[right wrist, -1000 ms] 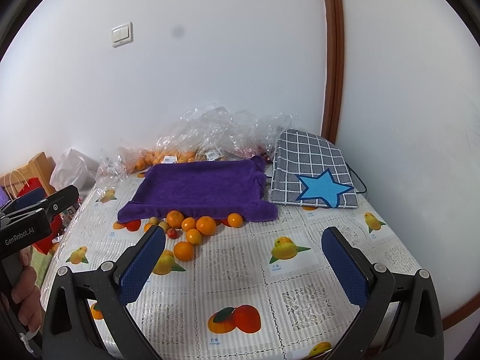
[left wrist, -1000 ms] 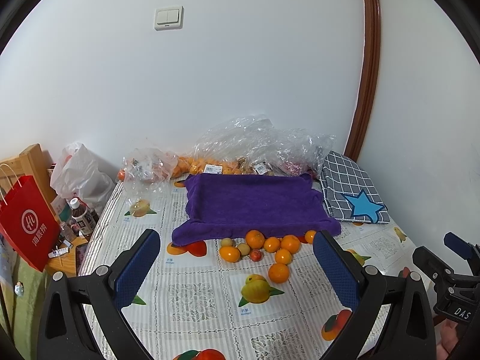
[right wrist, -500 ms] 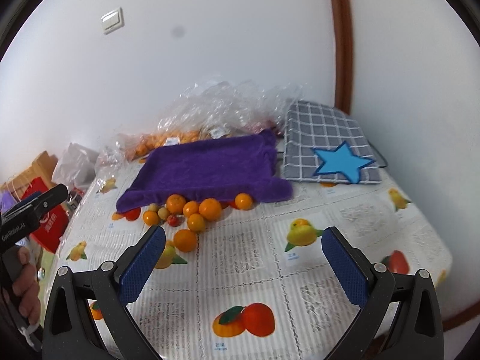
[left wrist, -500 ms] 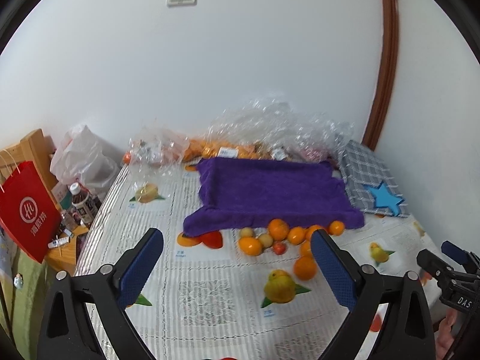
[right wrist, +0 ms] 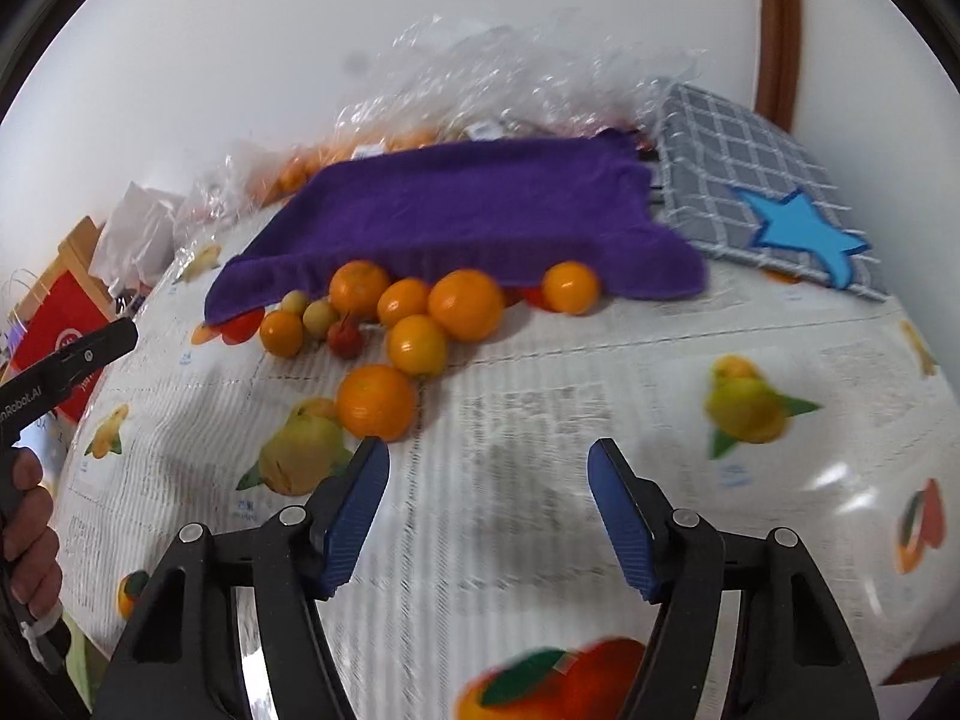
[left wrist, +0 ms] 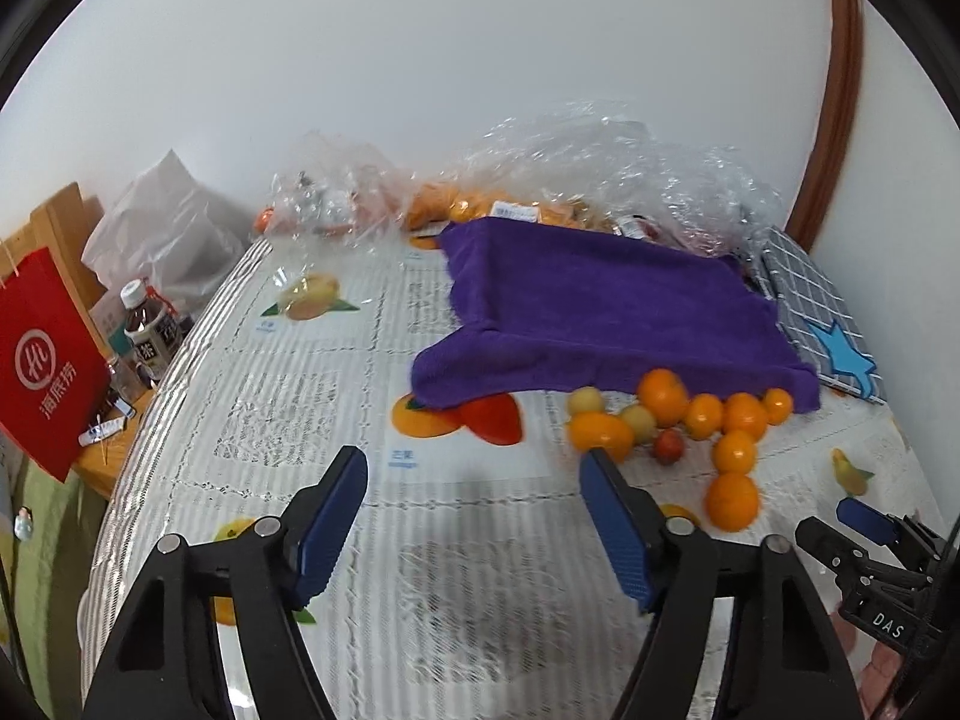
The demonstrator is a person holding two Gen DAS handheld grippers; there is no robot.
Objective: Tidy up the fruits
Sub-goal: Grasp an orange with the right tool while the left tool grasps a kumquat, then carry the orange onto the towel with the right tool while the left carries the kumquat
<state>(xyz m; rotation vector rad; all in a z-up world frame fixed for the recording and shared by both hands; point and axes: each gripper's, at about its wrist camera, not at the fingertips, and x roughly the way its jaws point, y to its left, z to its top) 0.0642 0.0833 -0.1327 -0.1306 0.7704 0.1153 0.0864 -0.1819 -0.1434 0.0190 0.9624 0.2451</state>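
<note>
A home, by the look of it: a table under a fruit-print tablecloth (left wrist: pixel 288 396) against a plain white wall, with crumpled plastic bags (left wrist: pixel 600 168), a red shopping bag (left wrist: pixel 42 360) and a drink bottle (left wrist: pixel 147 324) beside it.

The right claw (right wrist: pixel 487 468) hangs wide apart, empty, near the oranges (right wrist: pixel 420 324) beside the purple towel (right wrist: pixel 468 210).

Loose fruit cluster (right wrist: pixel 408 324) on the tablecloth, along the purple towel's (right wrist: pixel 468 204) near edge. Mostly oranges, round and glossy, touching one another; one orange (right wrist: pixel 571 287) sits apart at the cluster's 3 o'clock, against the towel hem. Nearest orange (right wrist: pixel 377 402) lies alone at 6 o'clock. Two small pale yellow-green fruits (right wrist: pixel 320 316) and one small red fruit (right wrist: pixel 345 338) at 9 o'clock. More oranges bagged in clear plastic (left wrist: pixel 480 207) beyond the towel, 12 o'clock.
</note>
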